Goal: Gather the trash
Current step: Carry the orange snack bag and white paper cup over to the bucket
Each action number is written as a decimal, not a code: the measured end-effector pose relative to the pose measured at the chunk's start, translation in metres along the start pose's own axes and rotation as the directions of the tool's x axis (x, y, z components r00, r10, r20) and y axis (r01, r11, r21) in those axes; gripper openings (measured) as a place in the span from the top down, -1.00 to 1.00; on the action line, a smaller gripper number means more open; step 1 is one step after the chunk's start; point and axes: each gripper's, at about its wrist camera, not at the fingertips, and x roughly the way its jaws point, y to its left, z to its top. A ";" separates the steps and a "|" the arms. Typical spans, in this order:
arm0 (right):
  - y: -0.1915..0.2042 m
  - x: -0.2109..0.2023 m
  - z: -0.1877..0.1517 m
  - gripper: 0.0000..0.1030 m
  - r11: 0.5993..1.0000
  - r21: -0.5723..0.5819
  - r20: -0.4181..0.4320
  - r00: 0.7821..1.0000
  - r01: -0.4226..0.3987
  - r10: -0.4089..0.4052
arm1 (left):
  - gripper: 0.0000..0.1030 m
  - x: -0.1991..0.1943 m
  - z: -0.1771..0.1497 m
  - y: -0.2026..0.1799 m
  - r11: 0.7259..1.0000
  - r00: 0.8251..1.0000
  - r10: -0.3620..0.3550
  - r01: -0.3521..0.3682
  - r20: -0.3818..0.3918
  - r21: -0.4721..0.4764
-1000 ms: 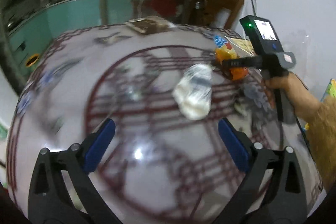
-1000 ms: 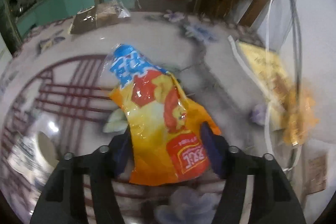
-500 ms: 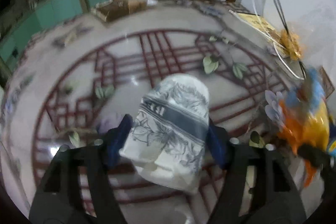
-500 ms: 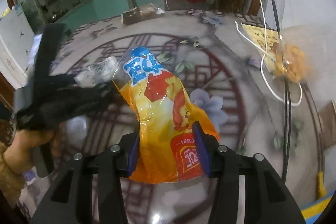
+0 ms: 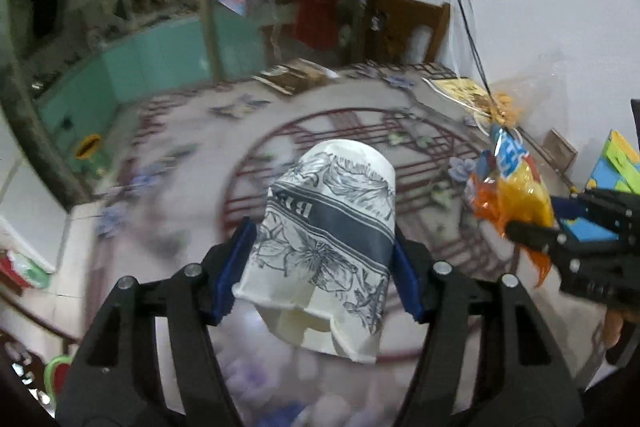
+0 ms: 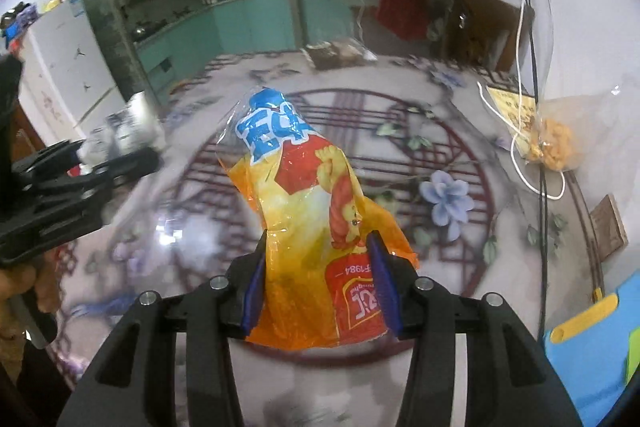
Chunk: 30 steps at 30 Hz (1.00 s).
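Observation:
My left gripper (image 5: 324, 267) is shut on a crushed white paper cup (image 5: 332, 223) with a dark flower print and holds it above the round patterned table (image 5: 192, 155). My right gripper (image 6: 320, 279) is shut on an orange and yellow snack wrapper (image 6: 316, 227) with a blue top, also lifted above the table. The wrapper (image 5: 508, 187) and right gripper (image 5: 532, 227) show at the right of the left wrist view. The left gripper (image 6: 116, 163) with the cup (image 6: 128, 131) shows blurred at the left of the right wrist view.
A clear bag of yellow snacks (image 6: 552, 143) hangs by cables (image 6: 532, 67) at the table's right. A brown packet (image 6: 336, 53) lies at the far edge. A wooden chair (image 5: 404, 27) stands behind. A blue and yellow box (image 6: 592, 331) is at the right.
The left gripper closed on the paper cup and lifted it off the table. The right gripper kept hold of the wrapper and rose with it. Both views tilted up and back.

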 end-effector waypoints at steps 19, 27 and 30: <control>0.148 -0.076 -0.041 0.10 0.981 0.122 0.141 0.981 -0.149 0.131 | -0.24 -0.109 -0.087 0.114 0.988 0.997 0.067 -0.062 0.033 -0.139; 0.182 -0.070 -0.044 0.10 0.981 0.102 0.133 0.979 -0.167 0.153 | -0.24 -0.120 -0.100 0.145 0.980 0.995 0.095 -0.088 0.028 -0.181; 0.198 -0.064 -0.045 0.10 0.979 0.087 0.120 0.978 -0.183 0.172 | -0.25 -0.125 -0.105 0.155 0.976 0.994 0.104 -0.097 0.028 -0.195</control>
